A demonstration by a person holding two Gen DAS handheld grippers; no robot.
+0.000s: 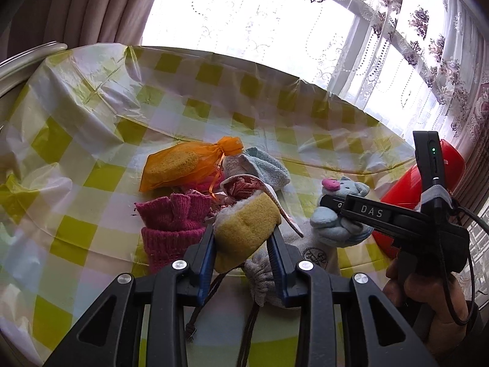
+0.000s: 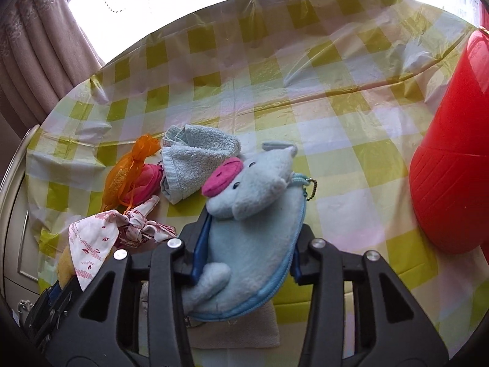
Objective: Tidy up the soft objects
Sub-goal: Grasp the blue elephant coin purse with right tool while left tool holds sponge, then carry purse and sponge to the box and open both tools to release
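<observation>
— Sheer patterned curtains (image 1: pixel 397 30) and a bright window back our table, which wears a yellow-and-white checked plastic cloth (image 1: pixel 91 122). What have we got in the left gripper (image 1: pixel 243 238)?

— Its blue pads are pressed on a yellow plush piece with a white fleecy edge (image 1: pixel 247 223); we hold it just above a beige drawstring bag (image 1: pixel 266 278) lying at the near edge of the table.

— And the right gripper (image 2: pixel 247 250)?

— Clamped on the light blue plush mouse pouch (image 2: pixel 253 229), pink nose up, zip along its side and a ball chain at its back. From the left wrist view we see it near the right edge, beside the red plastic container (image 1: pixel 412 202).

— Where is the rest of the soft pile?

— Toward the middle of the table: an orange organza bag (image 1: pixel 180 165) with something yellow inside, a rolled light blue towel (image 2: pixel 195 159) just beside it, a magenta knitted glove (image 1: pixel 174 220) nearer us, and a white cloth with red print (image 2: pixel 97 238), knotted, touching the yellow plush

— Anything between orange bag and towel?

— Something bright pink (image 2: pixel 146 183); we cannot tell what it is
</observation>
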